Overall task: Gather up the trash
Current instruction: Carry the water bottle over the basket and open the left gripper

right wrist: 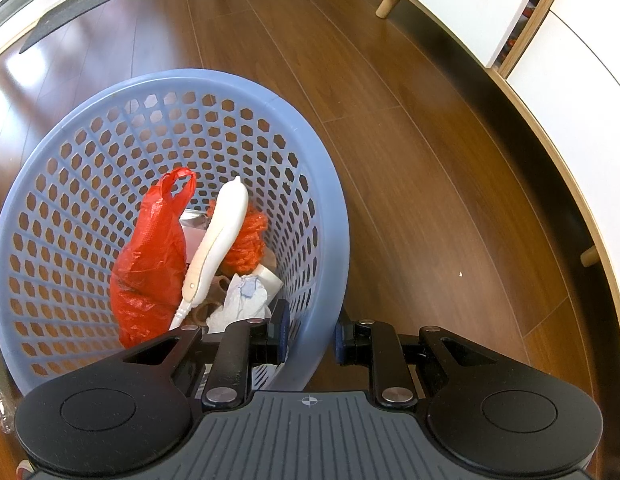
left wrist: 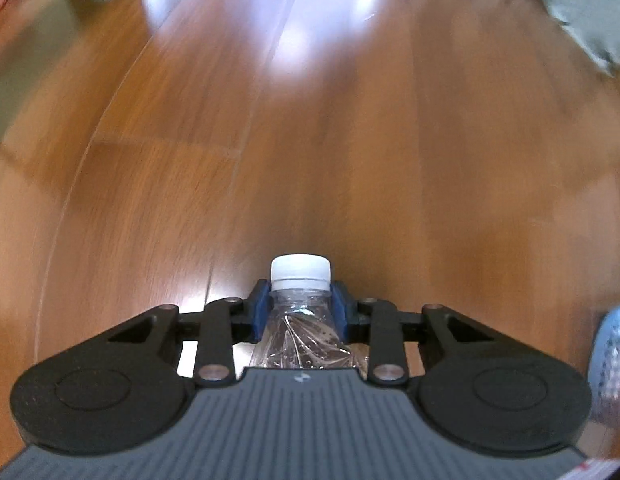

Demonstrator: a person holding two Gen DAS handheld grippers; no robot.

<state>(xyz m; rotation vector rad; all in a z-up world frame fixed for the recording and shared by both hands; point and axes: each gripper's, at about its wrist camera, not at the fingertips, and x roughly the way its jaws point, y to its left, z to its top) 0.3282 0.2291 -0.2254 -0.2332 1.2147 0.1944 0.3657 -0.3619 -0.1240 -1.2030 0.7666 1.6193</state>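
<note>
Fingers [left wrist: 258, 312] with blue pads on the left gripper [left wrist: 299, 308] are squeezed tight on a clear plastic bottle [left wrist: 305, 332]. They pinch it just under its white cap [left wrist: 300, 267], and the cap points away from the camera. The bottle looks crumpled and is held up over the brown wood floor [left wrist: 310, 140], which is blurry here.

On the other side, the right gripper [right wrist: 310, 338] has its fingers closed on the wall of a blue basket [right wrist: 189, 84]. One finger [right wrist: 281, 334] is inside the basket and the other is outside, with the rim between them. The basket has lots of little holes in its sides and it is tipped toward the camera.

Inside the basket is the trash. A red plastic bag [right wrist: 151, 256] stands on the left. A long white thing [right wrist: 217, 240] leans beside it; I cannot tell what it is. Behind that is a bunch of orange netting [right wrist: 249, 240]. Some crumpled white paper [right wrist: 241, 300] lies near the bottom, close to the inner finger.

A dark mat [right wrist: 85, 4] lies on the floor far past the basket. White furniture with a wooden leg [right wrist: 388, 0] stands on the right.
</note>
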